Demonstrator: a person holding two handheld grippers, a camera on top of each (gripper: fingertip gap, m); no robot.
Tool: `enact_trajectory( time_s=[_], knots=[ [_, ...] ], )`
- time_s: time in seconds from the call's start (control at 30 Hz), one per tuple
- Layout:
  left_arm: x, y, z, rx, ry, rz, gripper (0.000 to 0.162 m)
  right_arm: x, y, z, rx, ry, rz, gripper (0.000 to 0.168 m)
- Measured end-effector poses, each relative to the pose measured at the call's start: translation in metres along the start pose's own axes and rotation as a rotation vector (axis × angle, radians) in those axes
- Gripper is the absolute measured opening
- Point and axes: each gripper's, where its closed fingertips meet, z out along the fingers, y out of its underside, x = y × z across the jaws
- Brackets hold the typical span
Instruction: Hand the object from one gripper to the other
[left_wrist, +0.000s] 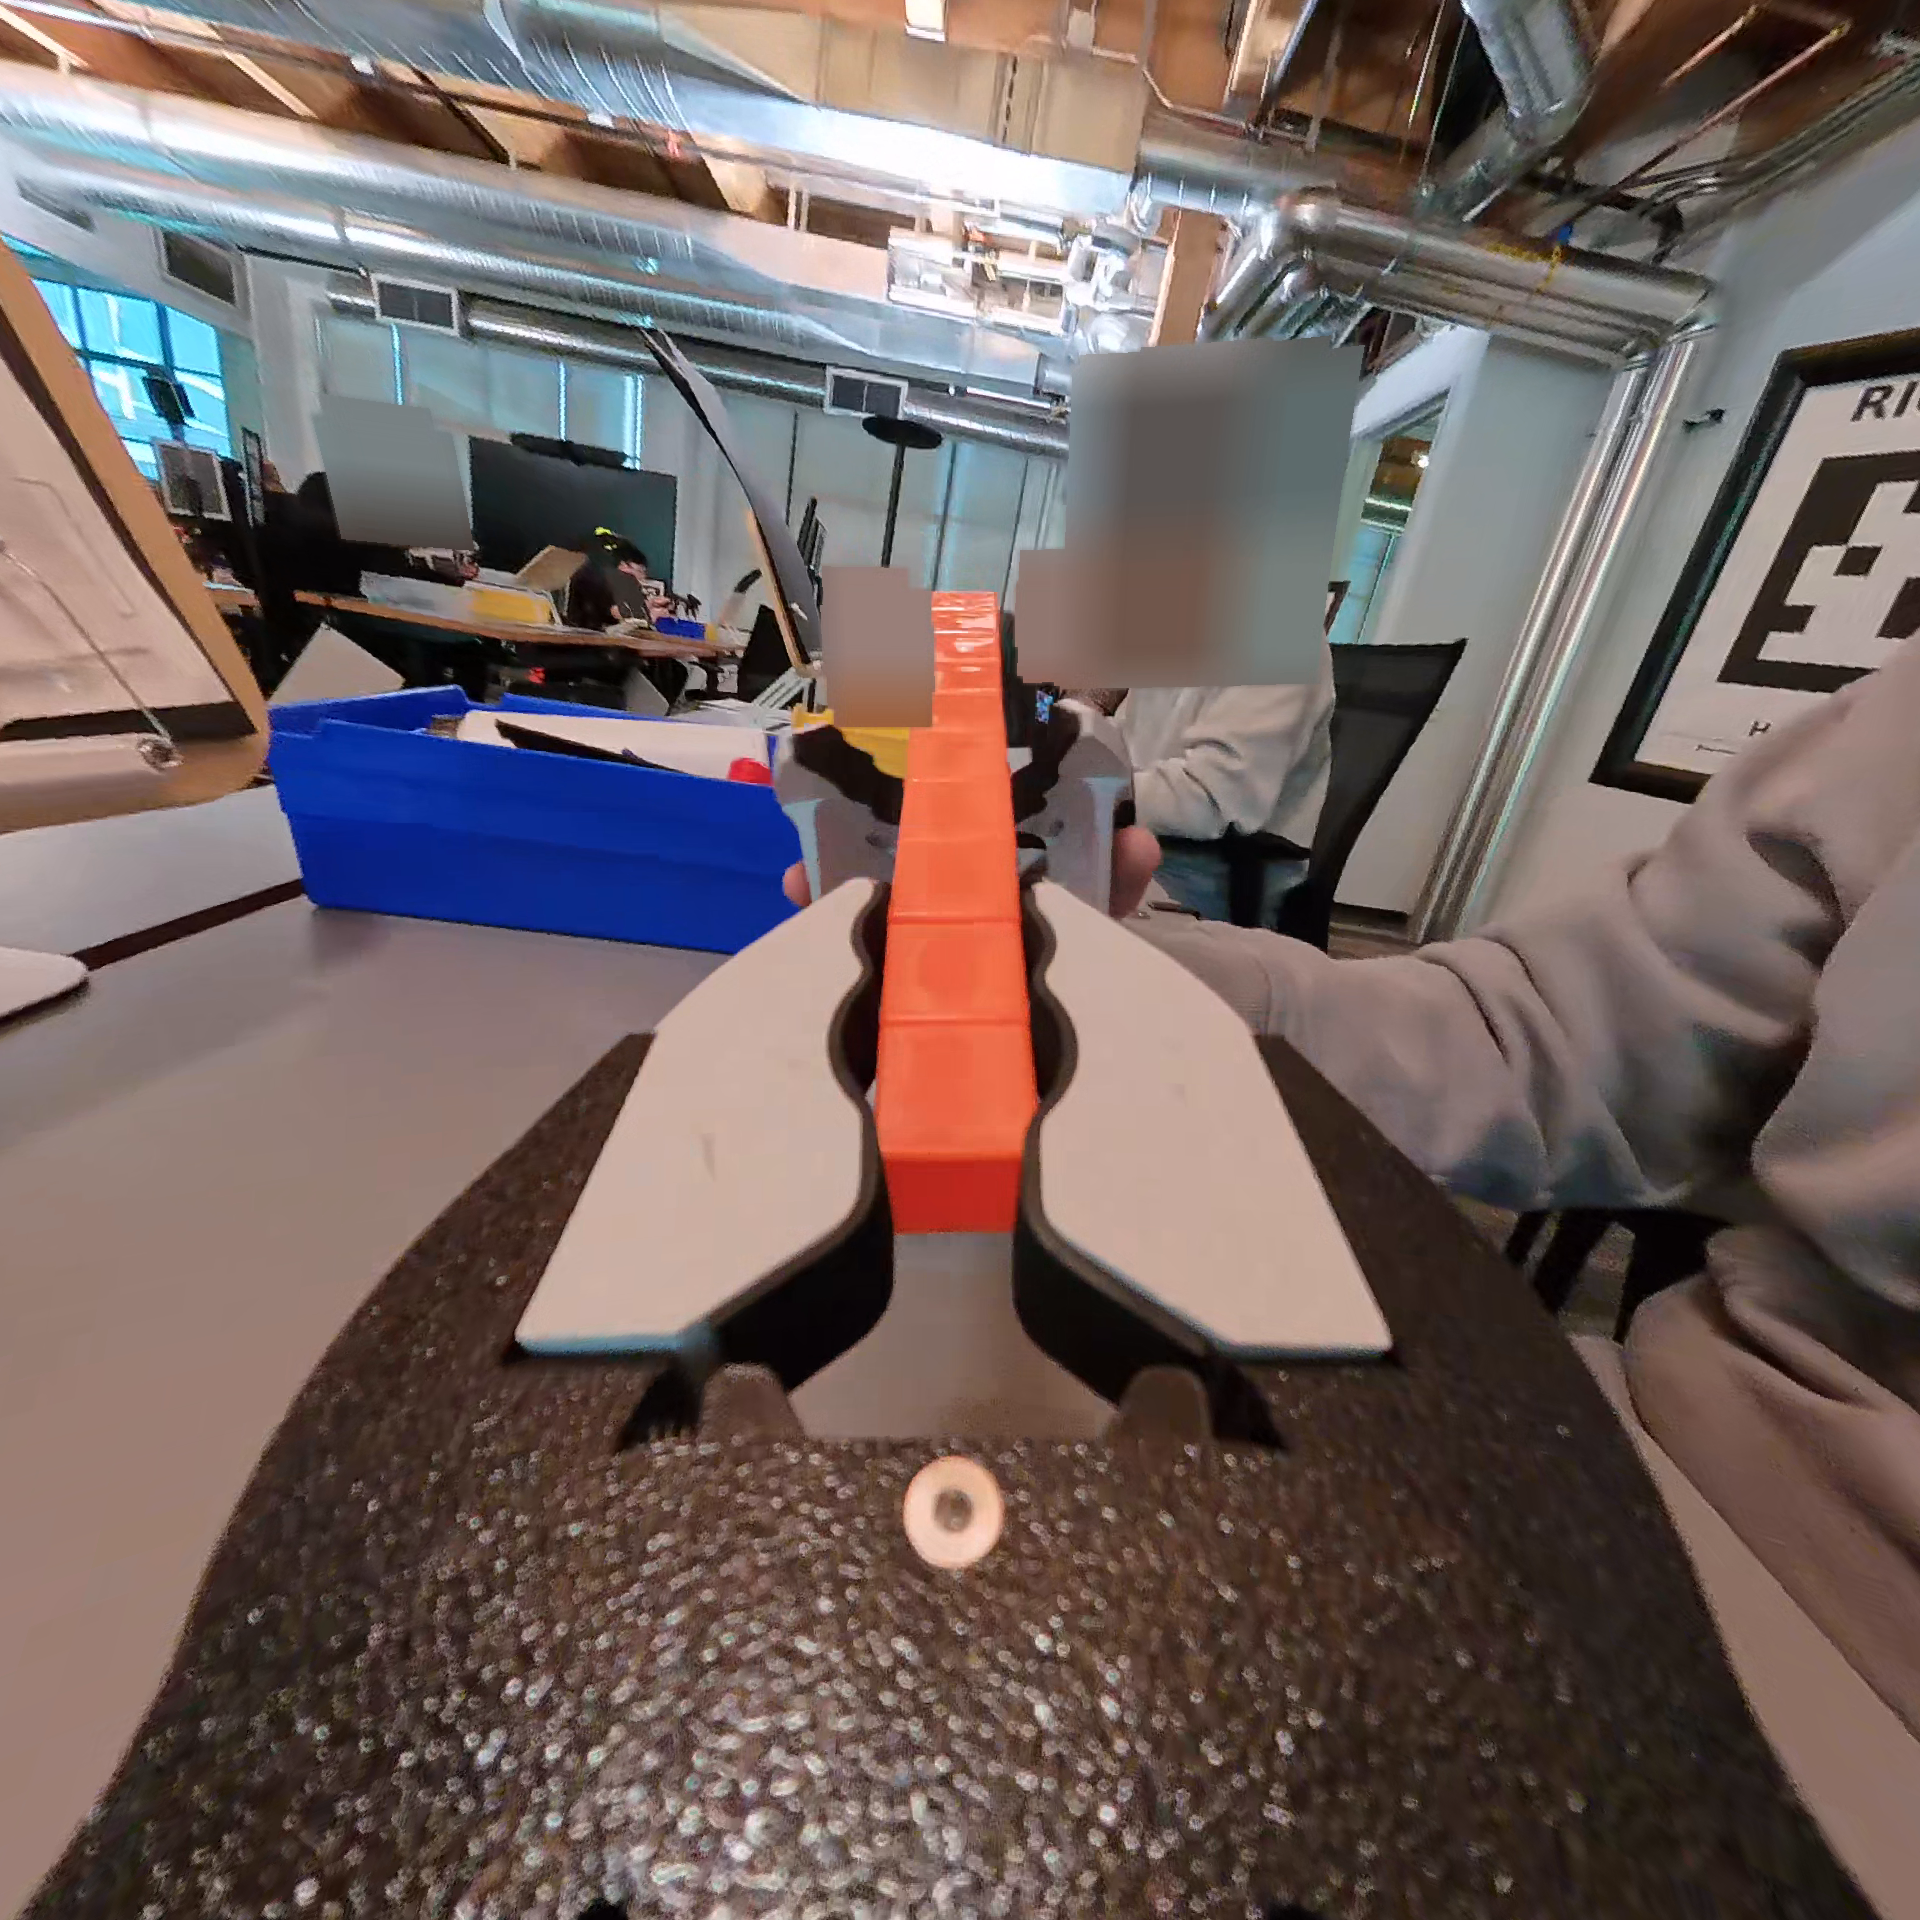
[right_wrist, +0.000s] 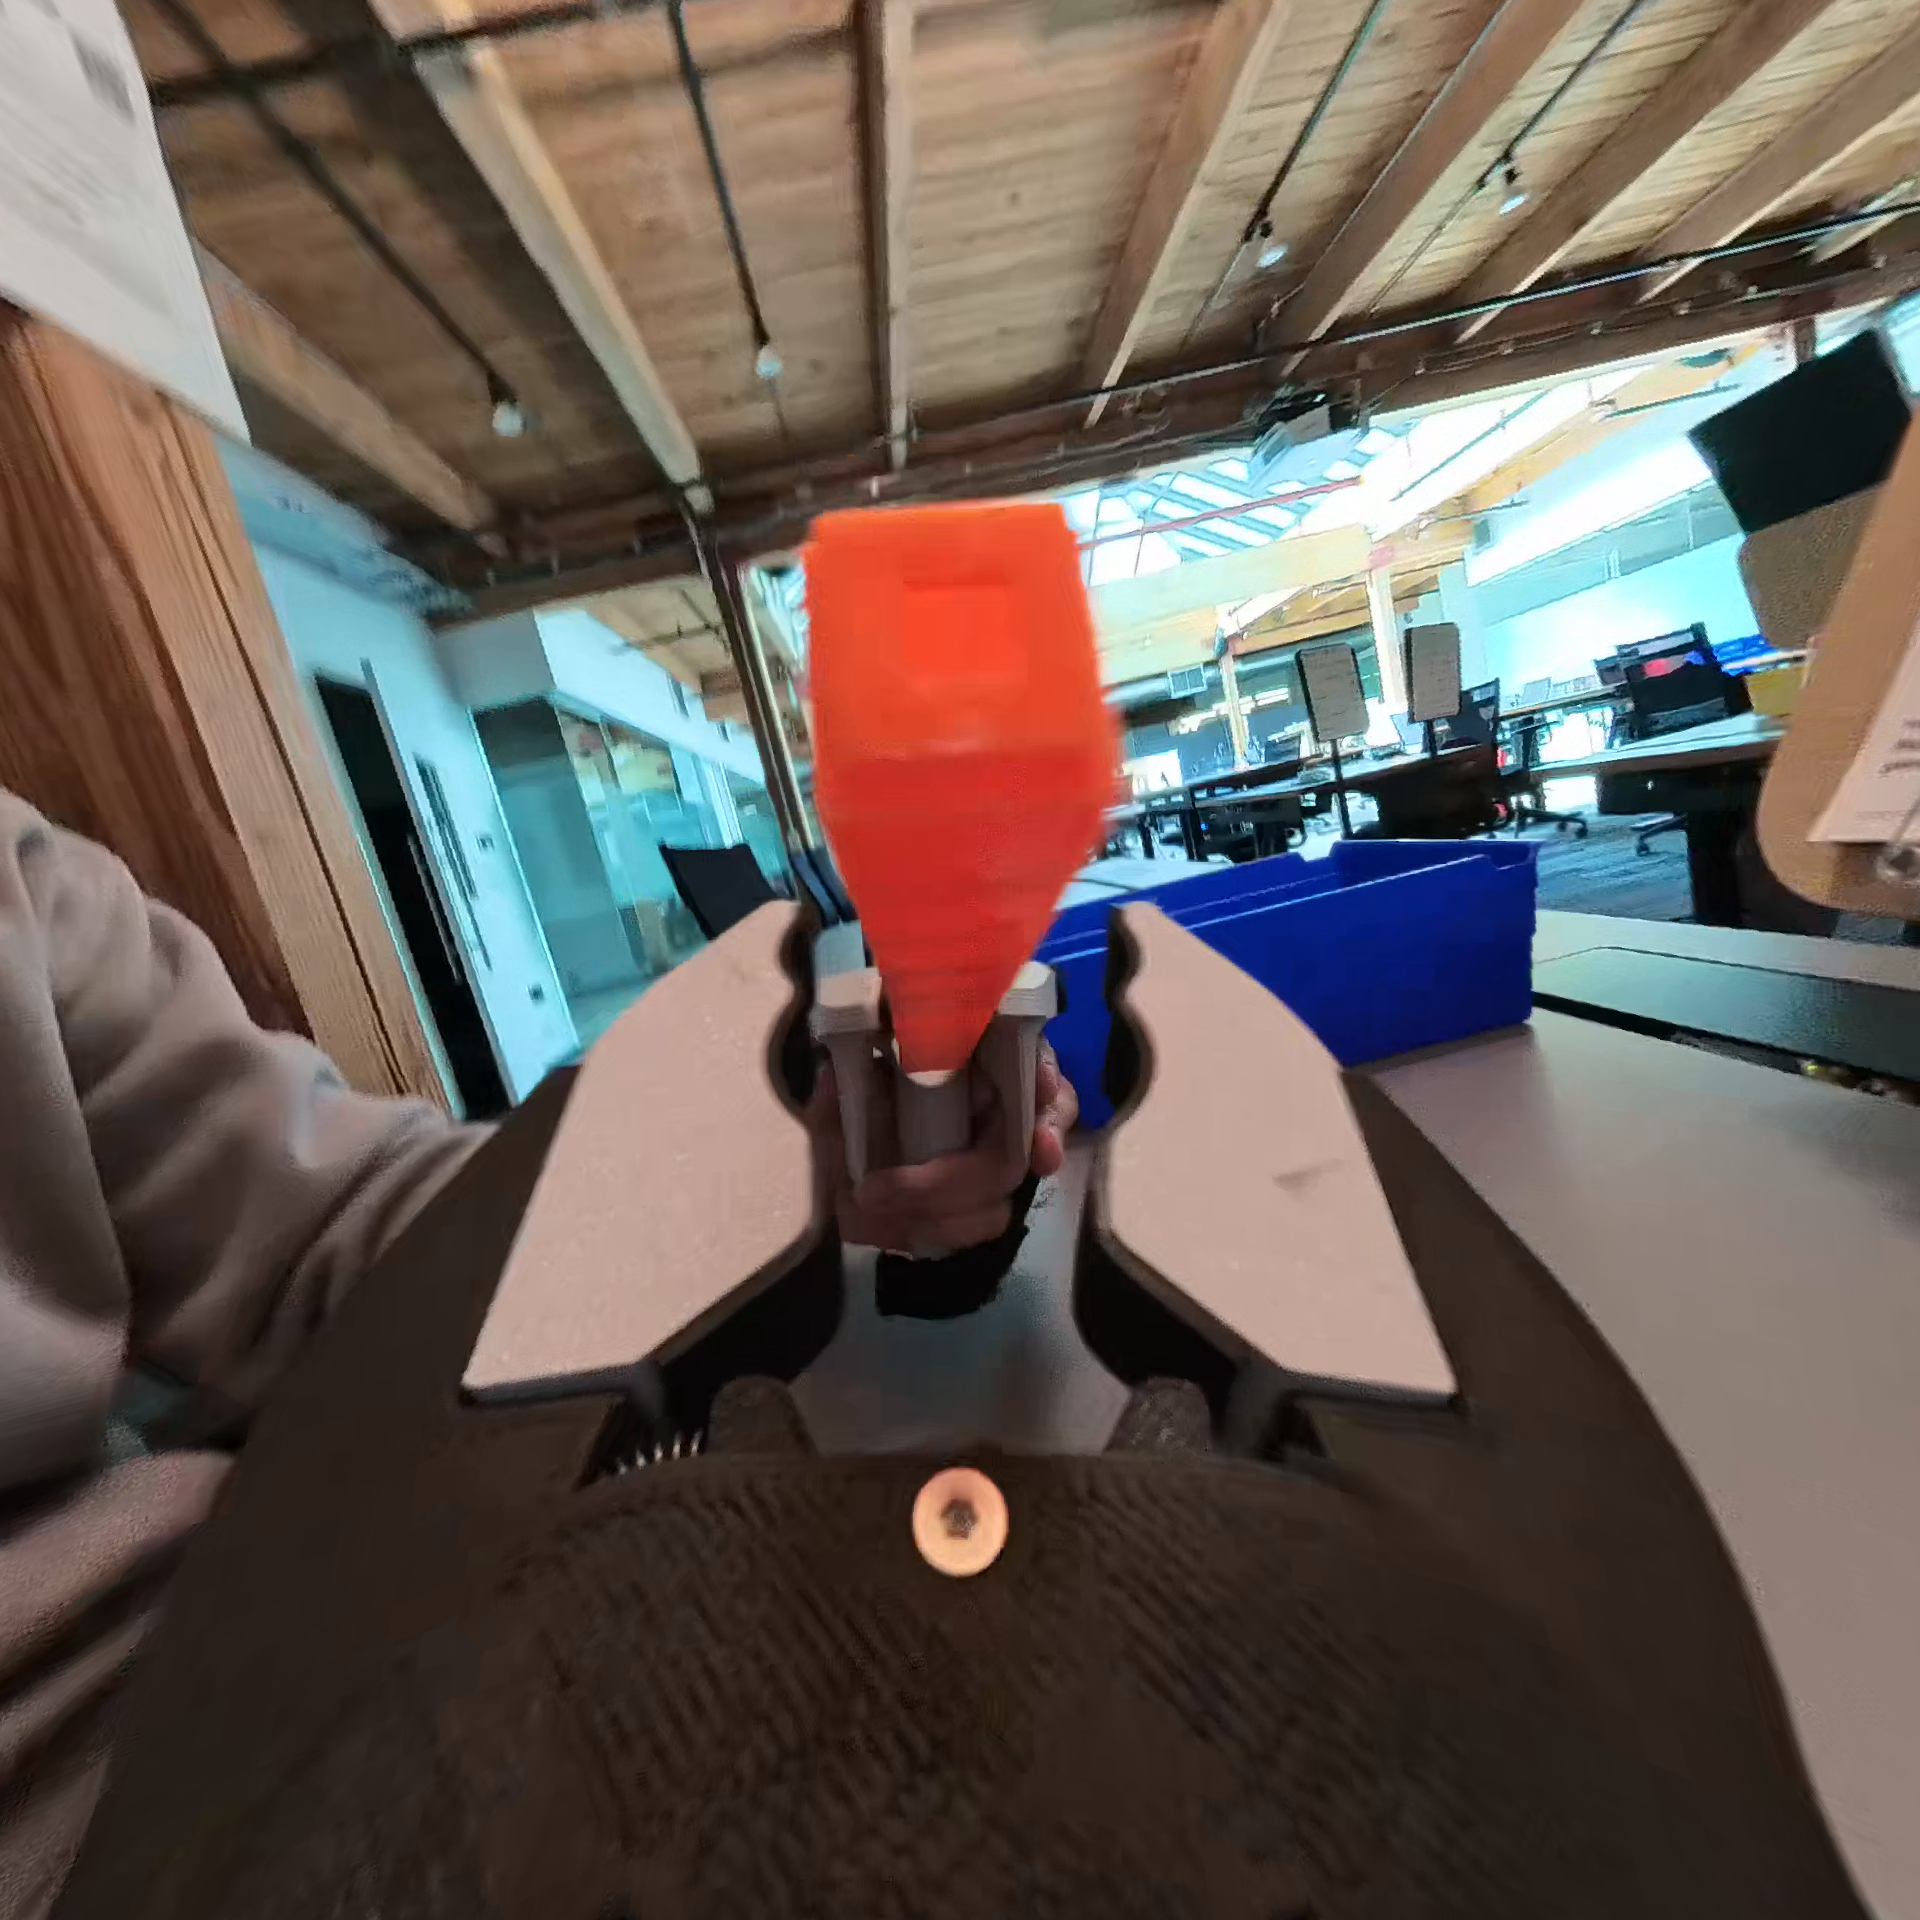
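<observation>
Left wrist view: the left gripper (left_wrist: 954, 1049) has its fingers (left_wrist: 727, 1132) clamped on the near end of a long orange segmented bar (left_wrist: 954, 997), which runs straight forward, raised above the grey worktop (left_wrist: 312, 1091). Beyond, the right gripper (left_wrist: 961, 821) faces back, its fingers flanking the bar's far part. A blue bin (left_wrist: 520, 831) sits on the worktop at left, and a grey sleeve (left_wrist: 1558, 1018) comes in from the right.

Right wrist view: the right gripper (right_wrist: 954, 987) holds its fingers (right_wrist: 675, 1143) apart, touching nothing. The orange bar (right_wrist: 951, 790), blurred, points toward the camera and is held at its far end by the left gripper (right_wrist: 940, 1039).
</observation>
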Motion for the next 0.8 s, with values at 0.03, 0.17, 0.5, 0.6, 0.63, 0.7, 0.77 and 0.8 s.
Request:
enact_trajectory(
  time_s=[0.03, 0.17, 0.5, 0.6, 0.63, 0.7, 0.77, 0.8],
  knots=[
    [0.002, 0.002, 0.002, -0.003, 0.012, -0.005, 0.023, -0.004, 0.003, 0.002, -0.02, -0.013, -0.039, 0.034],
    [0.004, 0.004, 0.006, 0.003, 0.03, -0.031, 0.023, -0.008, 0.001, 0.003, -0.021, -0.027, -0.046, 0.022],
    [-0.011, 0.0, 0.01, -0.13, -0.296, 0.459, 0.049, 0.031, -0.001, -0.023, -0.518, 0.443, -0.737, 0.023],
    [0.003, -0.01, 0.021, -0.112, -0.348, 0.665, 0.051, 0.045, -0.002, -0.03, -0.714, 0.645, -1.077, 0.022],
    [0.007, -0.013, 0.025, -0.1, -0.377, 0.727, 0.053, 0.048, -0.001, -0.03, -0.755, 0.693, -1.169, 0.022],
    [0.017, -0.015, 0.033, -0.065, -0.396, 0.815, 0.053, 0.053, 0.007, -0.028, -0.839, 0.739, -1.292, 0.022],
    [0.027, -0.012, 0.041, -0.051, -0.386, 0.854, 0.051, 0.058, 0.017, -0.026, -0.91, 0.752, -1.382, 0.022],
    [0.03, -0.009, 0.045, -0.054, -0.38, 0.858, 0.048, 0.06, 0.021, -0.026, -0.943, 0.756, -1.414, 0.021]
  ],
)
